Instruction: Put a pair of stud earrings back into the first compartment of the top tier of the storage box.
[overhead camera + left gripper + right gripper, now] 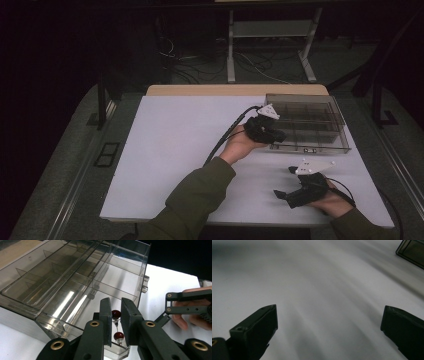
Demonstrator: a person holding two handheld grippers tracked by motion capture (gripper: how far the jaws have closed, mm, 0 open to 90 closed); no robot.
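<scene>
A clear plastic organizer box with several divided compartments stands at the back right of the white table. My left gripper hovers at its near left corner. In the left gripper view the jaws stand nearly together, shut on a small red bead pin with two dark red beads on a thin metal stem. The pin hangs over the box at its near edge compartment. My right gripper rests low near the table's front right. Its jaws are wide open over bare table.
The white table has free room at the left and middle. A corner of the box shows at the top right of the right gripper view. The right gripper and a hand appear at the right of the left gripper view. Cables and metal stands lie beyond the table.
</scene>
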